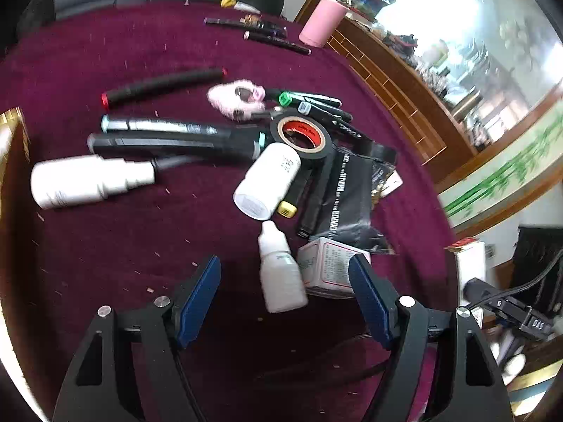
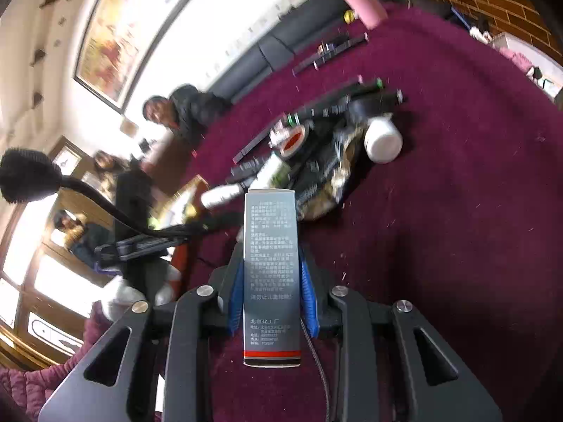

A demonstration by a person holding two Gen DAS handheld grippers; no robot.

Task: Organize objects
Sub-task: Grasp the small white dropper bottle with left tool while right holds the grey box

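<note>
Right gripper pinches one tall grey printed carton, held above the maroon cloth table. Left gripper spread, empty, over one small white dropper bottle. Two bigger white plastic bottles, one black tape roll. Bare cloth left of the pile.

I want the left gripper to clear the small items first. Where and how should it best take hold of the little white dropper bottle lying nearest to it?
Grip the dropper bottle across its wide body, not the tapered nozzle, which points away. It lies flat between the open left gripper fingers, so probably come from above, keeping the right finger clear of the small box that looks to be touching it.
</note>
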